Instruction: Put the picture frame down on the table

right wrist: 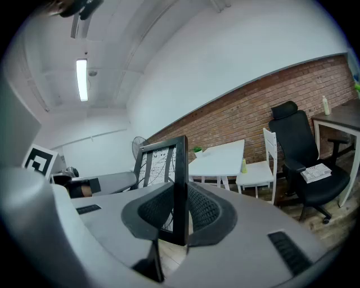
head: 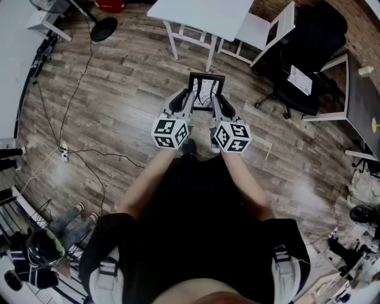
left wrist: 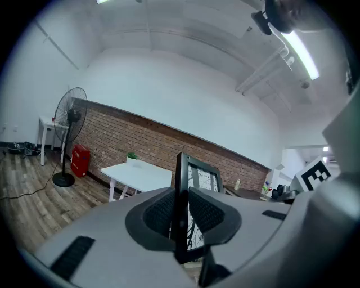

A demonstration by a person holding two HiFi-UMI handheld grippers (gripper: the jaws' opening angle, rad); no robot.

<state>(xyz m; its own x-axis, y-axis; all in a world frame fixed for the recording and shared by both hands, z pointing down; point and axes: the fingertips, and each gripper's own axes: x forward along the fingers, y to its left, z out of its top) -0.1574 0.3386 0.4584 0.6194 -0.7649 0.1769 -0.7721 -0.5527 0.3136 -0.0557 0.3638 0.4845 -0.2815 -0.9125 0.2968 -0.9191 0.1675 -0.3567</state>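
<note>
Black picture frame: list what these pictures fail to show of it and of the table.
- Side rails of the black picture frame: in the head view, covered by the left tongs and right tongs.
- Its line drawing: too small in the head view; partly behind the dark pads in both gripper views.
- White table: far side cut off by the head view's top edge.

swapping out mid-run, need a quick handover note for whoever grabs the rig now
Left gripper: jaws shut on the left edge of the picture frame.
Right gripper: jaws shut on its right edge.
Frame: upright, held in the air over the wood floor; the white table is ahead, not reached.
Done: frame gripped by both.
Left: step to the table, set the frame down, open both jaws.
</note>
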